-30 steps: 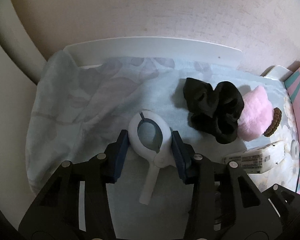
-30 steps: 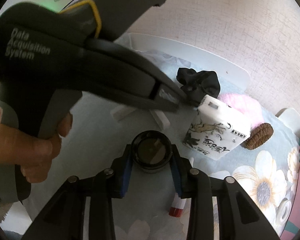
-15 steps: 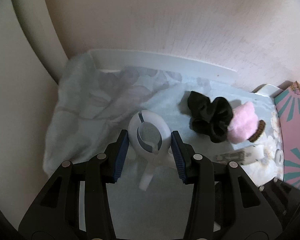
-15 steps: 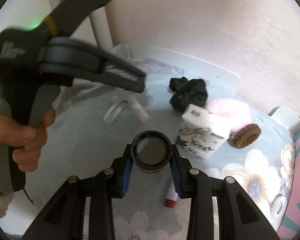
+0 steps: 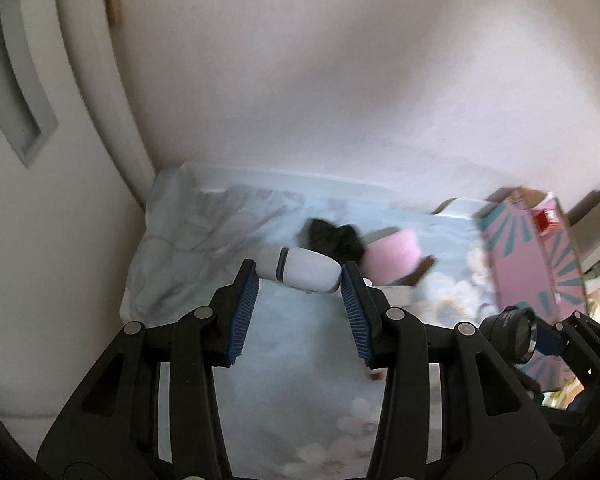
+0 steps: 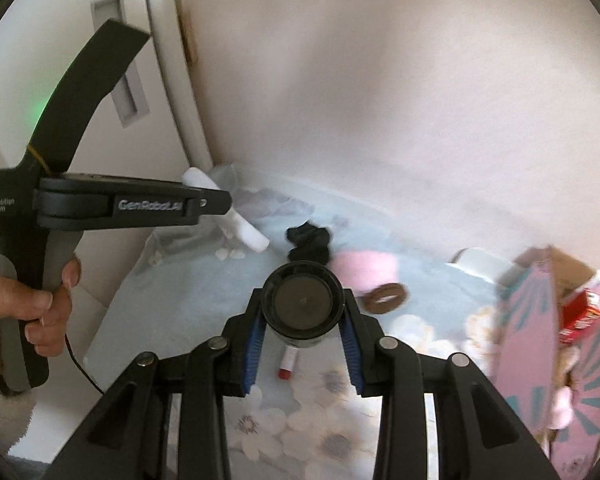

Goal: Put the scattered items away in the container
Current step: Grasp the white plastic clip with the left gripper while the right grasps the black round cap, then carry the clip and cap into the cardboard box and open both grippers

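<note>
Scrunchie (image 6: 309, 242), pink puff (image 6: 362, 270), lip balm (image 6: 288, 363) loose beside box (image 6: 540, 344)

Pale blue floral cloth (image 6: 204, 312), pink box (image 6: 528, 344) with teal rays

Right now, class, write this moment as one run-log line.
left gripper: shut on white clip | right gripper: shut on black jar | pink box: open

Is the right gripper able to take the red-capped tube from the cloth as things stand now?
Probably not. The right gripper is shut on a black jar, so its jaws are full. The tube lies uncovered on the cloth just below it, but the jar must go first.
</note>
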A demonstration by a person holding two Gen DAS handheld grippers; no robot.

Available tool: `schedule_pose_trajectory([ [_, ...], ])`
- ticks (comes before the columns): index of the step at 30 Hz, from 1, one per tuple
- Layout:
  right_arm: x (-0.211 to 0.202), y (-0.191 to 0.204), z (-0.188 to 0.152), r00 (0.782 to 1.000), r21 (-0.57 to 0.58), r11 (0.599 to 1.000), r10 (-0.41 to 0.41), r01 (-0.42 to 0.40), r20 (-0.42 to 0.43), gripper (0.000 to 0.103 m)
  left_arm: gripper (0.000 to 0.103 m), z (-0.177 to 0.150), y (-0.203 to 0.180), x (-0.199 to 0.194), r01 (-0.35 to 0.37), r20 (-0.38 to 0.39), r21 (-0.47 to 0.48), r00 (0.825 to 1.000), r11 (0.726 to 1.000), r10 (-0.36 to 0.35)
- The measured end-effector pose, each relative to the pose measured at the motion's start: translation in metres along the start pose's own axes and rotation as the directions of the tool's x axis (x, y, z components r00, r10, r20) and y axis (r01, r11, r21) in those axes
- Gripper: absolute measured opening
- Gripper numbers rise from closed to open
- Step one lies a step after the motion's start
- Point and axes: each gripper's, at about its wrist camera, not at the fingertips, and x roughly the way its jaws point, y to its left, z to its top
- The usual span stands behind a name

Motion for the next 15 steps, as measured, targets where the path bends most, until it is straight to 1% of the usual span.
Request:
schedule_pose_trajectory([
  [1, -0.012, -0.007, 0.008, 1.000, 0.006, 1.000, -0.009, 0.008, 0.010, 0.033, 0.040, 0.002, -0.007, -0.007, 0.007, 0.009, 0.006, 1.000, 1.000, -0.007],
  [4, -0.050, -0.025, 0.016, 0.998, 0.020, 0.999, -0.043, 0.043, 0.039, 0.033, 0.040, 0.007, -0.033, -0.024, 0.034, 0.033, 0.035, 0.999, 0.999, -0.035],
  [6, -0.063, -0.038, 0.015, 0.996, 0.036, 0.997, -0.069, 0.067, 0.058, 0.033, 0.040, 0.008, -0.052, -0.025, 0.054, 0.043, 0.053, 0.997, 0.997, -0.057],
  [11, -0.098, -0.081, 0.003, 0.989, 0.116, 0.989, -0.106, 0.094, 0.100, 0.033, 0.040, 0.011, -0.109, -0.032, 0.117, 0.056, 0.119, 0.991, 0.986, -0.124],
  [15, -0.114, -0.118, -0.016, 0.981, 0.162, 0.973, -0.176, 0.162, 0.080, 0.033, 0.040, 0.008, -0.162, -0.027, 0.171, 0.033, 0.191, 0.983, 0.967, -0.180],
])
